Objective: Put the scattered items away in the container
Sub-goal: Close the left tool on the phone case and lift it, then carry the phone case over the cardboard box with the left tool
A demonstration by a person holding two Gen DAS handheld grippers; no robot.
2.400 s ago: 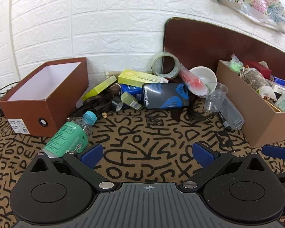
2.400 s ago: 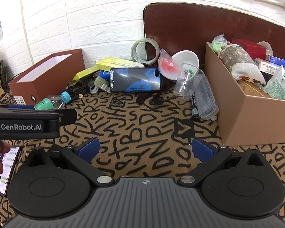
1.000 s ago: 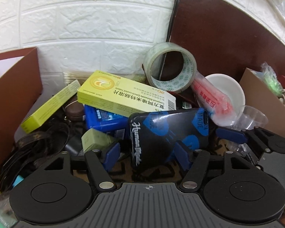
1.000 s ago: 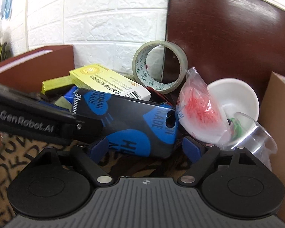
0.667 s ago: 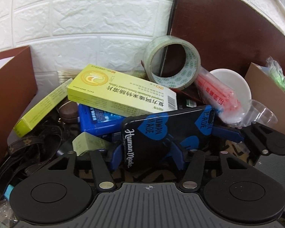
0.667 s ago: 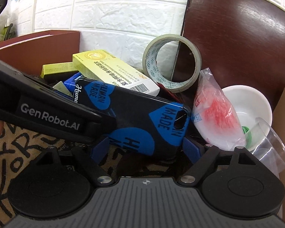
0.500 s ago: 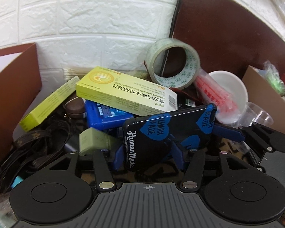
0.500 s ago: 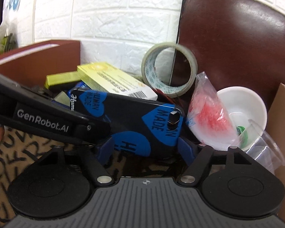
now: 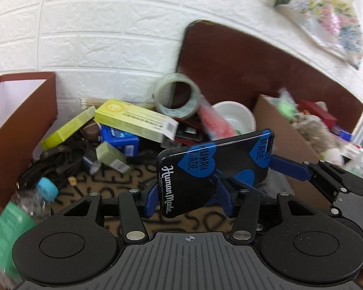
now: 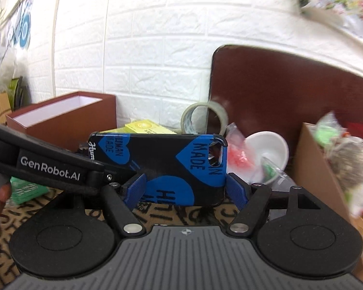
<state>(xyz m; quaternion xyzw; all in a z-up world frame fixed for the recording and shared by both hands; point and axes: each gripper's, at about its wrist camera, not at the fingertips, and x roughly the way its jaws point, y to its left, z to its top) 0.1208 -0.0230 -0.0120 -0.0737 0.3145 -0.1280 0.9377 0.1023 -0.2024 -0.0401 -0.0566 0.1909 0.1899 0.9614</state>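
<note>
Both the left gripper (image 9: 187,199) and right gripper (image 10: 186,188) have their jaws clamped across the short width of the black-and-blue "Human Made" phone case (image 10: 162,166), probably light, stiff and slick plastic.

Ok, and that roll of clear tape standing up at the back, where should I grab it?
On the tape roll, pinch the top of the ring from above, one finger through the hole. It stands on edge against the brown board, hole facing forward, and the yellow box crowds its lower left, so the top looks freest.
</note>
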